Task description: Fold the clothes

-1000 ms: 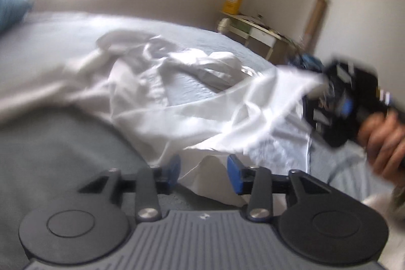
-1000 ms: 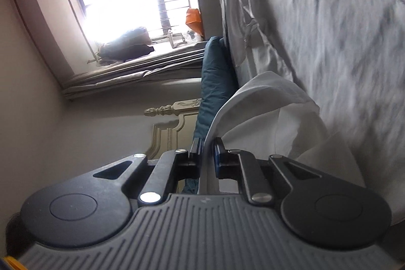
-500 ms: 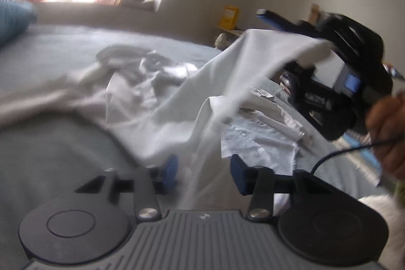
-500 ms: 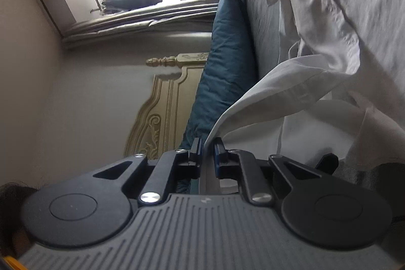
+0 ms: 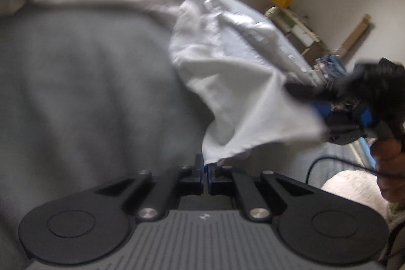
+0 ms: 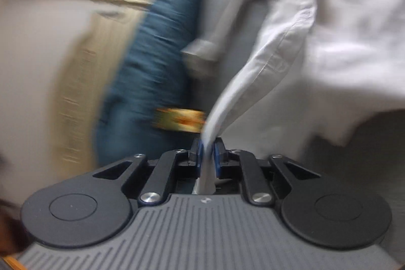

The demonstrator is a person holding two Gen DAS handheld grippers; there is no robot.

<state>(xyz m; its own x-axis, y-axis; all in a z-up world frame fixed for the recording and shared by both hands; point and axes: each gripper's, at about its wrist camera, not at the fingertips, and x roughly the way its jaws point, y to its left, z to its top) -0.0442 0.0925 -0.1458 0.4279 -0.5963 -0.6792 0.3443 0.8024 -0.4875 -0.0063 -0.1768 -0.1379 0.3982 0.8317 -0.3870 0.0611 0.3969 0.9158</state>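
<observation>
Over the grey bed: crumpled white cotton shirt gripped.
My left tongs just closed on its hem; my right tongs pinch another edge.

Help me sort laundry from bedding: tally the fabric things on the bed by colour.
White: 1, the white shirt, pinched by the left gripper and the right gripper
Grey: 1, the bedsheet
Teal: 1, the pillow
Total: 3
</observation>
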